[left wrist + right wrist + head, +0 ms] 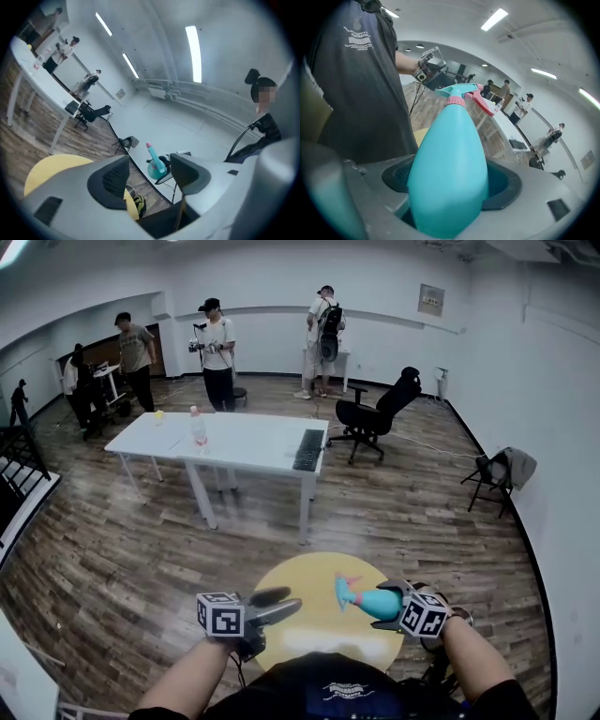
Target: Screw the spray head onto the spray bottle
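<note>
Looking at it biggest stuff first: the wood floor (122,559) filled most of the head view, with a long white counter (234,442) and a few people (217,348) well off in the back, none of it part of the job. Right below the person sat the round yellow counter (314,634), and all the action hung over that. The teal spray bottle (450,173) was clamped by its fat body in the right tongs (397,602), both pads pressed on its sides. It was tilted with its top aimed across toward the other hand, not standing on the counter. The left tongs (280,604) were spread wide with nothing between them, near the bottle's top end but not touching it. Smallest bit: the spray head (465,93) was already sitting on the bottle's top, with its pink collar (454,100) down at the join. So my read was mid-screwing or right at the end of it, left hand off, maybe between bites. Couldn't tell from these views if the collar was fully down. Next move imo called for the left tongs to close squarely around the head or collar, then twist while the right kept the body from spinning. It's slick round plastic, so a crooked grab could just slip.
</note>
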`<state>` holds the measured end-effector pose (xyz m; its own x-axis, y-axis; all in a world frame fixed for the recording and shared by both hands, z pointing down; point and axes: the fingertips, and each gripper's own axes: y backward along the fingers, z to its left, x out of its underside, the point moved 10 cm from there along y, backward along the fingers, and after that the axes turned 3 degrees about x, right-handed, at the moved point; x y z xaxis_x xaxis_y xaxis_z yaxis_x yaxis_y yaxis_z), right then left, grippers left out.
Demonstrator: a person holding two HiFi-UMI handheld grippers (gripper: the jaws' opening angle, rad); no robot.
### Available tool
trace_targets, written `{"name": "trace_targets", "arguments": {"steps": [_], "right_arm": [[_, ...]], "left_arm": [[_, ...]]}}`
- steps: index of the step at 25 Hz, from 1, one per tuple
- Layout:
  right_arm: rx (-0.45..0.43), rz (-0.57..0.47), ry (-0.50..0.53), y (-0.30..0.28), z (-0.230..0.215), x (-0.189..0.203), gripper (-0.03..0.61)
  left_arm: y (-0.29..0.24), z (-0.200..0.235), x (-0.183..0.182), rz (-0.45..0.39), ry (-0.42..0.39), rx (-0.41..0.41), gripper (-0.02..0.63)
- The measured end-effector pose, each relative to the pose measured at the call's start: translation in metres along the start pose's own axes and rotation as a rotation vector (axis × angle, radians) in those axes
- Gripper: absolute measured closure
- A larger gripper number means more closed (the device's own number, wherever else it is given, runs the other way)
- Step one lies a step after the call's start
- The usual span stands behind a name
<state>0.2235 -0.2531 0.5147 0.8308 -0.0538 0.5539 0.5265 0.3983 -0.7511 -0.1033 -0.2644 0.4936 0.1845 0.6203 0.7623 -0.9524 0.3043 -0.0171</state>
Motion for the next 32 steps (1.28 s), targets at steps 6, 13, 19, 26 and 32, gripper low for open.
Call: {"name": "trace_targets", "arguments": {"steps": [6,13,19,26,32], "right_arm": [[0.027,0.029,0.051,0.005,0.003,-0.004,0.175],[-0.019,-0.040,0.254,-0.020,0.010,-0.082,0.175],[-0.055,-0.086,0.192,-0.017,0.003,-0.080,0.186],[0.037,-0.062,0.072,-0.011,-0.006,-0.034,0.178],[0.058,0.013,-0.002,0.001,-0.004,0.011,0.178]], "left_arm": [[0.004,0.009,0.008,0.015,0.013,-0.013,0.308],[-0.087,-0.037,0.005,0.298,-0.402,0.076,0.379],[-0.090,-0.044,-0.007,0.349,-0.488,0.075,0.382],[-0.050,-0.016,-0.023,0.090,-0.242,0.032,0.295],[-0.008,0.011,-0.019,0.026,-0.139,-0.032,0.275]]}}
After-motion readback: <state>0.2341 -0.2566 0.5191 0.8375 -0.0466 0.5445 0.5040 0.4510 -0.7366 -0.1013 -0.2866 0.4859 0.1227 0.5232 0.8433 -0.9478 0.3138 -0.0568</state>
